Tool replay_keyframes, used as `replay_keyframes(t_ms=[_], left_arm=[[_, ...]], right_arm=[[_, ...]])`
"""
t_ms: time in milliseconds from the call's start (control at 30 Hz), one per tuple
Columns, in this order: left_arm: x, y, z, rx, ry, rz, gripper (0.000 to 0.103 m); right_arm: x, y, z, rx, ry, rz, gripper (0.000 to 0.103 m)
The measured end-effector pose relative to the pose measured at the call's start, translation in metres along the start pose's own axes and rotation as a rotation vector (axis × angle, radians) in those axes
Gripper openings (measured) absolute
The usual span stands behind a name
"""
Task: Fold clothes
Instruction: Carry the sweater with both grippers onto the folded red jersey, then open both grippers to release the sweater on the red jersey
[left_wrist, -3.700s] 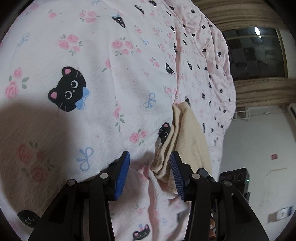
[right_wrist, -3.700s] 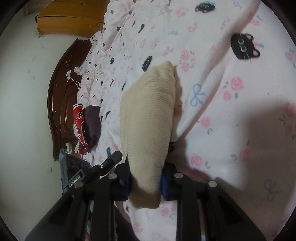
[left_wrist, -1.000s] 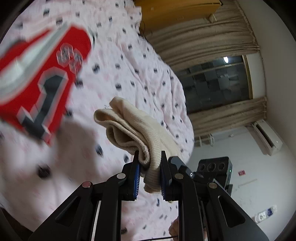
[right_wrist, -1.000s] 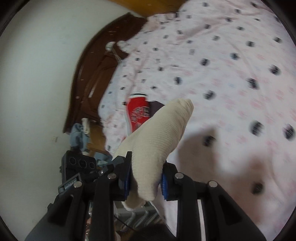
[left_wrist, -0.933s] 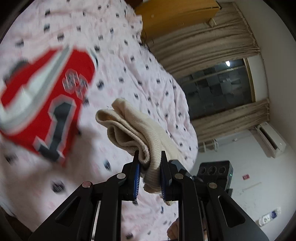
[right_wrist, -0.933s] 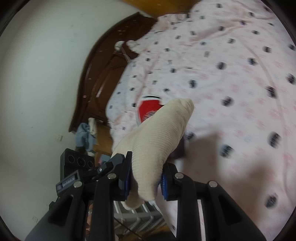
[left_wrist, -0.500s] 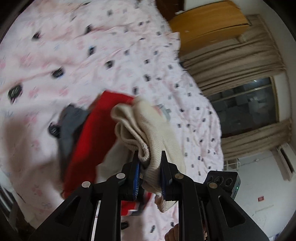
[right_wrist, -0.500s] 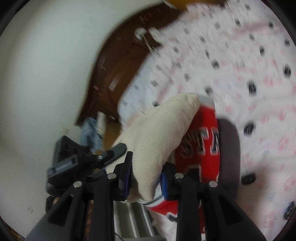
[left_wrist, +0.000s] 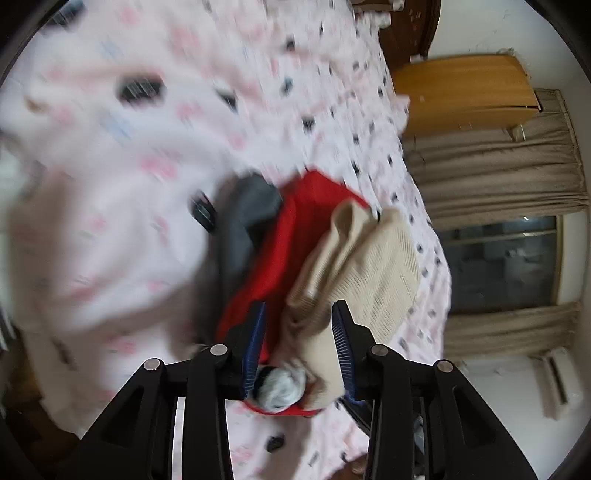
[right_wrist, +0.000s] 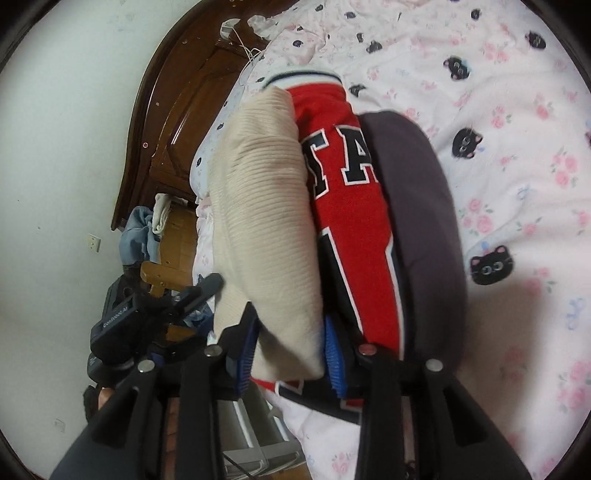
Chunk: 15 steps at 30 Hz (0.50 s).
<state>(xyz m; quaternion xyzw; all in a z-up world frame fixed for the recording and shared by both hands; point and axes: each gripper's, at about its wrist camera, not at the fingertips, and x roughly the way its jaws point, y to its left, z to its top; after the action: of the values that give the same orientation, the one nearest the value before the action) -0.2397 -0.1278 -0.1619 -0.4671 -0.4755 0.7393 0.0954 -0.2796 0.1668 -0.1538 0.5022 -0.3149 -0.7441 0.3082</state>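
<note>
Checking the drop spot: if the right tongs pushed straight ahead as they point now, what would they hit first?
The cream knit: it already lies between the opening right tongs, resting on the red jersey. Beyond that, probably the bed, though depth is unclear.

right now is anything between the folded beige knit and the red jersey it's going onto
Nothing visible. The folded beige knit already lies directly on the red jersey, which sits on a dark grey garment. Both the left hand-held gripper and the right hand-held gripper are opening around its near ends.
</note>
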Motion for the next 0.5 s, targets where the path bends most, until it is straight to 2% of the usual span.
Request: replay_keyframes(t_ms=[33, 100, 200, 233, 267, 300, 333, 400, 500], left_arm=[[-0.008, -0.002, -0.003, 0.005, -0.028, 0.018, 0.032], [-0.018, -0.004, -0.009, 0.006, -0.055, -0.006, 0.032], [-0.032, -0.017, -0.027, 0.061, -0.093, -0.020, 0.033], [-0.038, -0.025, -0.038, 0.102, -0.119, -0.007, 0.039], [-0.042, -0.032, -0.042, 0.129, -0.135, 0.008, 0.052], [-0.046, -0.040, -0.052, 0.165, -0.159, 0.031, 0.063], [-0.051, -0.046, -0.064, 0.200, -0.185, 0.050, 0.065], [-0.061, -0.058, -0.090, 0.288, -0.231, 0.093, 0.066], [-0.074, -0.076, -0.132, 0.458, -0.321, 0.249, 0.066]], right_arm=[[-0.006, 0.001, -0.001, -0.008, -0.011, -0.019, 0.046], [-0.021, 0.003, -0.004, -0.025, -0.036, -0.063, 0.050], [-0.042, 0.006, -0.009, -0.050, -0.074, -0.129, 0.052], [-0.051, 0.009, -0.014, -0.071, -0.093, -0.155, 0.053], [-0.062, 0.014, -0.020, -0.099, -0.116, -0.182, 0.061], [-0.073, 0.019, -0.026, -0.127, -0.139, -0.209, 0.069], [-0.085, 0.025, -0.035, -0.163, -0.167, -0.243, 0.073], [-0.105, 0.037, -0.050, -0.224, -0.211, -0.303, 0.083], [-0.127, 0.058, -0.078, -0.319, -0.258, -0.385, 0.089]])
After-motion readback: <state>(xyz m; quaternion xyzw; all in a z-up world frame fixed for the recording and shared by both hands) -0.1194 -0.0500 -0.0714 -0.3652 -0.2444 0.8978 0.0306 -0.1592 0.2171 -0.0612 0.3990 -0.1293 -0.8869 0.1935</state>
